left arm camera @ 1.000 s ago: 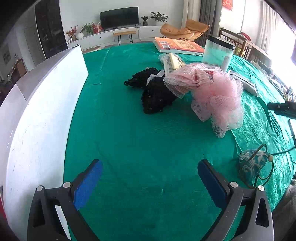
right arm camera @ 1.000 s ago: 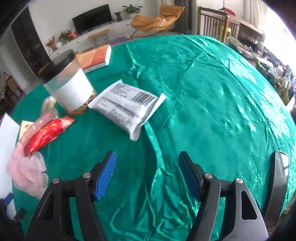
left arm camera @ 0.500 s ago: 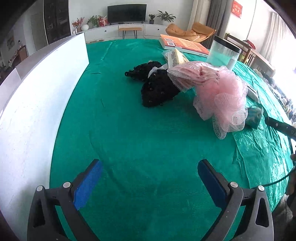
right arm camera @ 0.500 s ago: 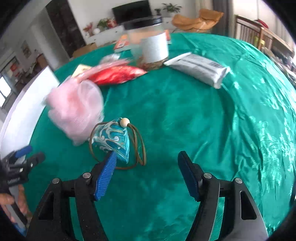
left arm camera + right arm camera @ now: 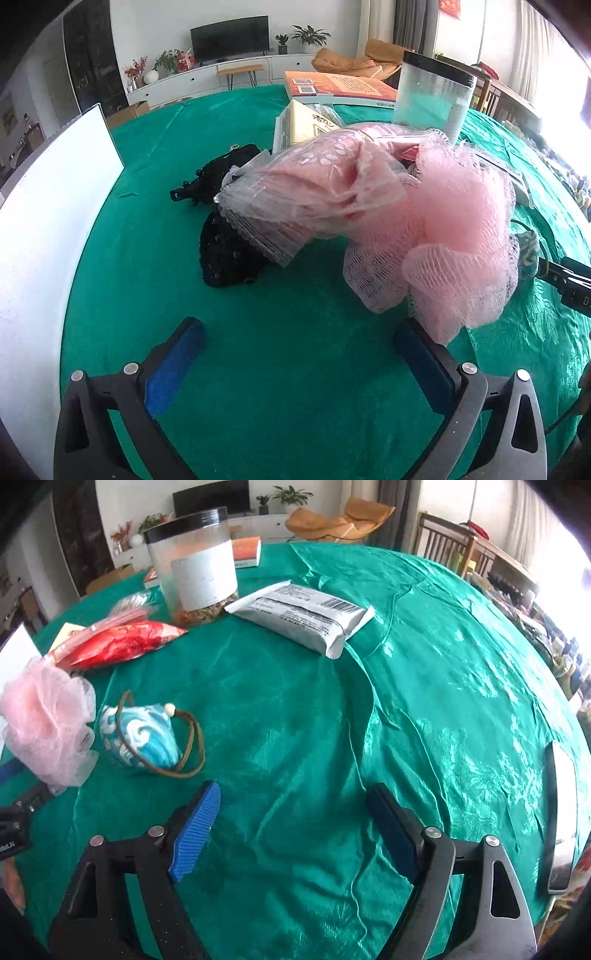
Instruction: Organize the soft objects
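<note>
A pink mesh bath pouf (image 5: 461, 236) lies on the green tablecloth just ahead of my left gripper (image 5: 299, 347), which is open and empty; its right fingertip is almost at the pouf's lower edge. Behind the pouf lie a clear bag of pink cloth (image 5: 317, 195) and black lacy fabric (image 5: 225, 251). In the right wrist view my right gripper (image 5: 291, 812) is open and empty; a blue wave-patterned pouch with a brown cord (image 5: 144, 738) sits ahead to its left, beside the pouf (image 5: 44, 716).
A white box wall (image 5: 44, 236) stands along the left. A clear jar with a black lid (image 5: 195, 565), a red packet (image 5: 122, 642), a grey sealed packet (image 5: 306, 616), a book (image 5: 340, 88) and a phone (image 5: 561, 816) at the right edge also lie on the table.
My left gripper has moved forward, close to the pink pouf and the black fabric. My right gripper has swung right, so the blue pouch now sits further left. Both stay open.
</note>
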The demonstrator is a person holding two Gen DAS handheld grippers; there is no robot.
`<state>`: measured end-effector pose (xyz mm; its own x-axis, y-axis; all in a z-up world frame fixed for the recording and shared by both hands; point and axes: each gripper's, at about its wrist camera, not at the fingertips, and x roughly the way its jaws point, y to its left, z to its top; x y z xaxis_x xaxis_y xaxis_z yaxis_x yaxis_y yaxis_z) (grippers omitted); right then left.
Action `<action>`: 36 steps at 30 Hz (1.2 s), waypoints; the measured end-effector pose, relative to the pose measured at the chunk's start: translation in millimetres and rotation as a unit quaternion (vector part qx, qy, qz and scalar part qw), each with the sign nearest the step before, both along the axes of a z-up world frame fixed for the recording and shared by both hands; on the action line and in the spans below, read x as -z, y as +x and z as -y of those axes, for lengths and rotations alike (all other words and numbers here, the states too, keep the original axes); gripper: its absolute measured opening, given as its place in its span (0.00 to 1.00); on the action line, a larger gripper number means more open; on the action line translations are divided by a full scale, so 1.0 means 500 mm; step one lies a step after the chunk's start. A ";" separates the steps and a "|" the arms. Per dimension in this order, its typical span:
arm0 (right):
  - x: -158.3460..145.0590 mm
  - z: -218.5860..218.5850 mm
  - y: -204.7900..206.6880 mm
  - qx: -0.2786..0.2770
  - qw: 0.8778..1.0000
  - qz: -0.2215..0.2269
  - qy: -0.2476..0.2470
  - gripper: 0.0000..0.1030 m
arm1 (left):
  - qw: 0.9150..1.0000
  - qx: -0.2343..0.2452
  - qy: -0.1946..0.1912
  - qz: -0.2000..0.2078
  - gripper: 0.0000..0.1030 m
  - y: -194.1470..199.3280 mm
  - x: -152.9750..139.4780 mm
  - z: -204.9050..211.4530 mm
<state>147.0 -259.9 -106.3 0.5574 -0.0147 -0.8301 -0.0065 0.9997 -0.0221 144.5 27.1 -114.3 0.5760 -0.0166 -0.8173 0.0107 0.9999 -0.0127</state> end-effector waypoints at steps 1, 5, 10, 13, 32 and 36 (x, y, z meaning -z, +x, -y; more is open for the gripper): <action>0.003 0.007 0.016 0.009 1.000 0.009 0.002 0.87 | 1.000 -0.008 0.000 0.003 1.00 0.002 0.001 -0.001; 0.005 0.024 0.051 0.042 0.999 0.030 0.004 0.90 | 1.000 -0.011 0.002 0.003 1.00 0.004 0.002 -0.002; 0.004 0.023 0.056 0.042 0.999 0.029 0.004 0.91 | 1.000 -0.011 0.001 0.003 1.00 0.004 0.003 -0.001; 0.004 0.023 0.055 0.042 0.999 0.029 0.004 0.91 | 1.000 -0.011 0.001 0.003 1.00 0.004 0.003 -0.002; 0.004 0.023 0.056 0.042 0.999 0.029 0.004 0.91 | 1.000 -0.011 0.001 0.003 1.00 0.004 0.003 -0.002; 0.004 0.023 0.056 0.042 0.999 0.029 0.004 0.91 | 1.000 -0.011 0.001 0.003 1.00 0.004 0.003 -0.002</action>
